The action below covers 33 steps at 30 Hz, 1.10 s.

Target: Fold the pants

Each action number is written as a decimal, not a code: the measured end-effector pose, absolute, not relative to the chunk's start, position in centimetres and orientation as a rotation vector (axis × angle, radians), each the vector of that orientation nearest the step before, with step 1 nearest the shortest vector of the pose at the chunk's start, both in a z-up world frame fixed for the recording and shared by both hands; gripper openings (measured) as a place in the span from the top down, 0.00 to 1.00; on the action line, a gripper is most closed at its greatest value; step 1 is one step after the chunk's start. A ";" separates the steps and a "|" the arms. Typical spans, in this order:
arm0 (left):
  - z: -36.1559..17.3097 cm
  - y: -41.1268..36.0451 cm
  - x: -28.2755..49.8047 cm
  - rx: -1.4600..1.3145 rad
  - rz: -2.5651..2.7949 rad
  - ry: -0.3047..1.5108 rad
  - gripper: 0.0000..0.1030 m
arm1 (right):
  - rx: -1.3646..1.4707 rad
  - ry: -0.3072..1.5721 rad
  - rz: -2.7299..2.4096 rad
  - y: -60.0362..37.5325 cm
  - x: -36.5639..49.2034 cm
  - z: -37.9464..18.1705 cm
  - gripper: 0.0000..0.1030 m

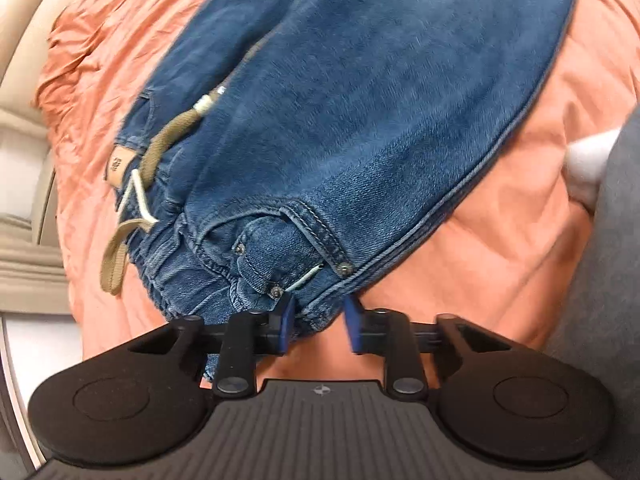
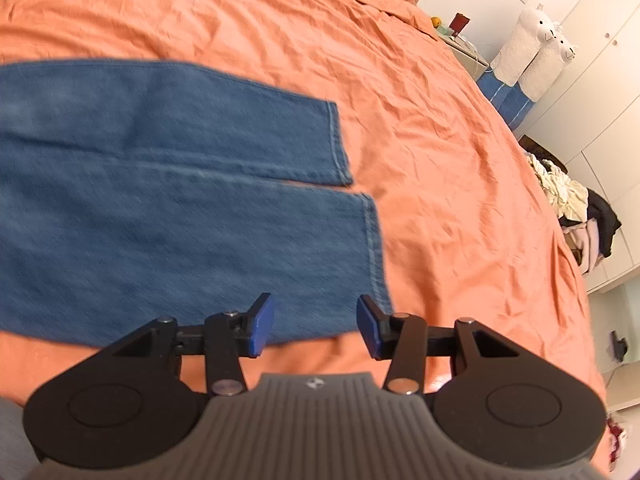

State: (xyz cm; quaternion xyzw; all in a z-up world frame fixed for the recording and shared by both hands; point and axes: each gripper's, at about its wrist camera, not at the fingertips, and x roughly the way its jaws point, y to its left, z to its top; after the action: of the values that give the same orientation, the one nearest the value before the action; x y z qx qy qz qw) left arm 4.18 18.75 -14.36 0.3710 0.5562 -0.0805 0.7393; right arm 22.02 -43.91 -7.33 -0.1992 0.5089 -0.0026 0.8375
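Blue denim pants [image 1: 360,112] lie on an orange bed sheet [image 1: 500,240]. In the left wrist view the waistband end with a tan drawstring [image 1: 160,152] and a leather patch is nearest. My left gripper [image 1: 318,322] has its blue pads on either side of the waistband corner by the pocket, with a gap still between them. In the right wrist view the two leg ends [image 2: 240,200] lie flat side by side, hems to the right. My right gripper [image 2: 316,324] is open and empty, hovering over the near leg's hem corner.
The orange sheet [image 2: 440,140] spreads wide to the right and beyond the pants. A nightstand with small items [image 2: 460,36], two white plush toys [image 2: 536,52] and a pile of clothes [image 2: 568,200] stand beside the bed. A beige bed frame [image 1: 20,128] is on the left.
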 end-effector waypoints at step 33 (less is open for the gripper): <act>-14.8 16.0 4.4 1.063 -0.303 1.242 0.46 | -1.060 1.168 0.350 -49.9 23.1 -8.1 0.48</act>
State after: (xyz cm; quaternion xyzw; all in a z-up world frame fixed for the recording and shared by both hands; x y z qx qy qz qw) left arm 4.45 15.96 -14.78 0.4724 0.5520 -0.1346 0.6738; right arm 23.12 -49.88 -8.07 -0.4743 0.5226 0.1567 0.6909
